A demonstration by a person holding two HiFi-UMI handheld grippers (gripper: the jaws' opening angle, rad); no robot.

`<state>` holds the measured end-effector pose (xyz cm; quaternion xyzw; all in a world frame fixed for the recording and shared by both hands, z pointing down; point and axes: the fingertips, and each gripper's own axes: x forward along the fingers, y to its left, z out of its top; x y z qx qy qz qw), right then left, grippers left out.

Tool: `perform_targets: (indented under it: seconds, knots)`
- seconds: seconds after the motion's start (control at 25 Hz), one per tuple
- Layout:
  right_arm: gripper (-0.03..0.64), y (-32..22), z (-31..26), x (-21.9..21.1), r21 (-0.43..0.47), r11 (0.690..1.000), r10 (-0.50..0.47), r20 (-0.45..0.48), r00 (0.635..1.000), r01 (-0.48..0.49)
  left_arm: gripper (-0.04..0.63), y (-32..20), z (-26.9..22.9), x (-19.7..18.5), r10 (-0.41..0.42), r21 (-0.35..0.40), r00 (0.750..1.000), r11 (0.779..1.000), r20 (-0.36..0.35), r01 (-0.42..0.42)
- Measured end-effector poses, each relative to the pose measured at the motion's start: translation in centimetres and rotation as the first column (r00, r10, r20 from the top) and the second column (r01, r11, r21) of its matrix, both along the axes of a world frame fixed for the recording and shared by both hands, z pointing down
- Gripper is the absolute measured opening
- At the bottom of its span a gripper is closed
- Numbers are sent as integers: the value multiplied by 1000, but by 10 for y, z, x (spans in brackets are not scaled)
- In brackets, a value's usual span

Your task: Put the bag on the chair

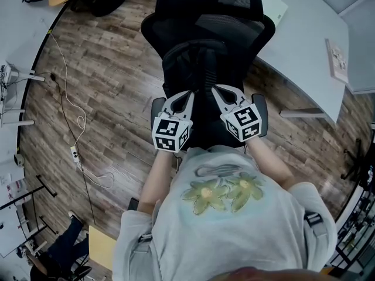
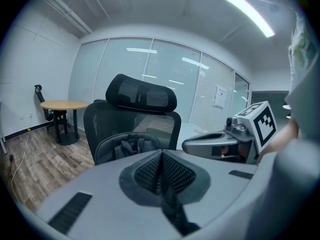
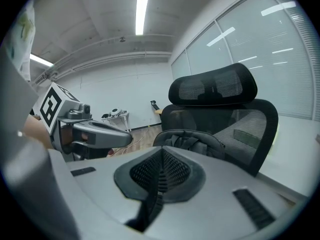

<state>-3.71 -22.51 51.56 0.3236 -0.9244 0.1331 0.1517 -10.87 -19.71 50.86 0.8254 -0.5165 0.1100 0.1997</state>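
Note:
A black bag [image 1: 199, 69] rests on the seat of a black mesh office chair [image 1: 208, 16], leaning against its backrest. In the left gripper view the bag [image 2: 131, 145] lies just beyond my shut left gripper [image 2: 161, 154], under the chair's headrest [image 2: 142, 96]. In the right gripper view the bag [image 3: 192, 141] sits ahead of my shut right gripper [image 3: 162, 151], in front of the chair [image 3: 215, 89]. From above, the left gripper [image 1: 188, 93] and right gripper [image 1: 217, 89] hover side by side over the bag's near edge. Nothing is between either pair of jaws.
A white desk [image 1: 304, 45] curves along the right behind the chair. A round wooden table [image 2: 62, 105] stands at the far left by the wall. A white cable with a power strip [image 1: 75, 153] lies on the wood floor at the left.

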Motion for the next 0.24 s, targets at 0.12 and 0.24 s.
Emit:
perform_targets:
  seconds: [0.12, 0.24]
  knots:
    - [6, 4, -4, 0, 5, 1000, -3, 6, 1000, 3, 15, 4, 0, 1, 4, -5, 1000, 1000, -3, -4]
    - [6, 9, -6, 1, 9, 1000, -4, 11, 1000, 4, 15, 8, 0, 3, 6, -15, 1000, 1000, -13, -6]
